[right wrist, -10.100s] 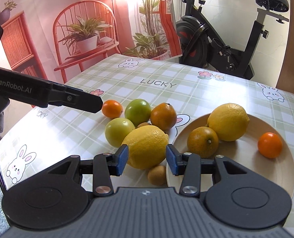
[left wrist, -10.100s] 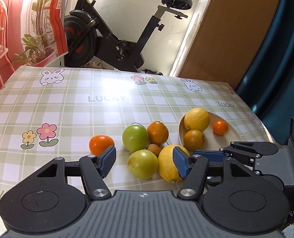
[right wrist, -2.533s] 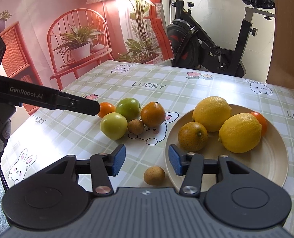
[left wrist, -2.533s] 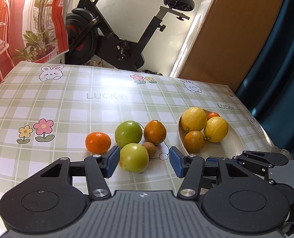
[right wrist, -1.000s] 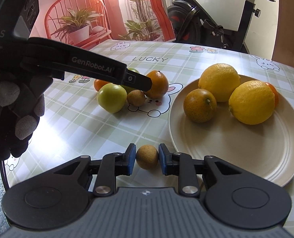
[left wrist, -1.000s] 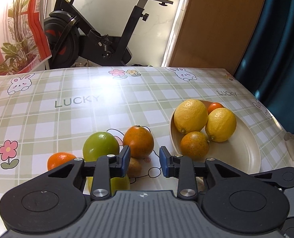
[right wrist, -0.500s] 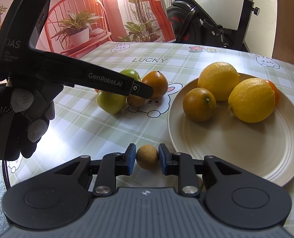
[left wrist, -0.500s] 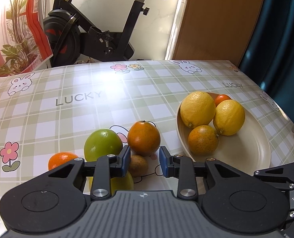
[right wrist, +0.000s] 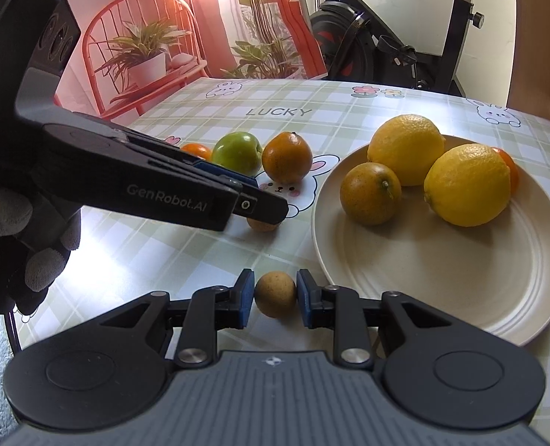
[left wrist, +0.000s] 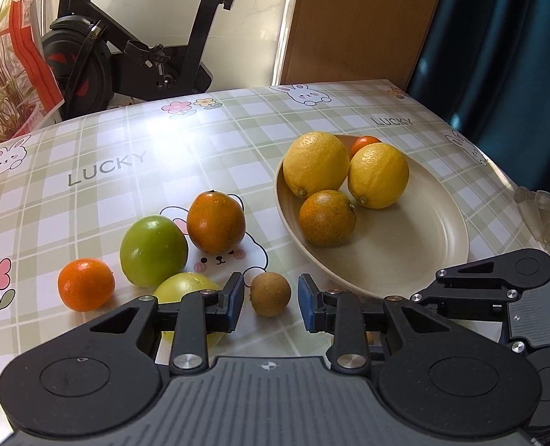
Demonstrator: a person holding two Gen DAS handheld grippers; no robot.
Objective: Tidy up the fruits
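The right claw [right wrist: 275, 294] is clenched on a small brown fruit [right wrist: 275, 294], both blue pads pressed against its sides, just off the near-left rim of the cream plate [right wrist: 460, 297]. That fruit sits low over the checked surface [right wrist: 349, 111]; whether it touches the cloth cannot be told.

The left claw [left wrist: 271, 299] stands narrowly parted around a second small brown fruit [left wrist: 270, 293], which lies on the surface between the pads with a gap showing on each side, so nothing is gripped there. In the right wrist view this claw [right wrist: 267, 210] reaches in from the left, held by a gloved hand [right wrist: 18, 238], and its tip covers most of that fruit.

On the plate lie 2 lemons [left wrist: 316, 163] [left wrist: 378, 175], a speckled orange [left wrist: 327, 217] near them, and a small tangerine [left wrist: 364, 144] at the far side, partly hidden behind the lemons.

Left of the plate, loose on the surface, are another speckled orange [left wrist: 215, 222], a green apple [left wrist: 153, 249] beside it, a yellow-green apple [left wrist: 185, 288] partly behind the left claw's finger, and a small tangerine [left wrist: 86, 284] furthest left.
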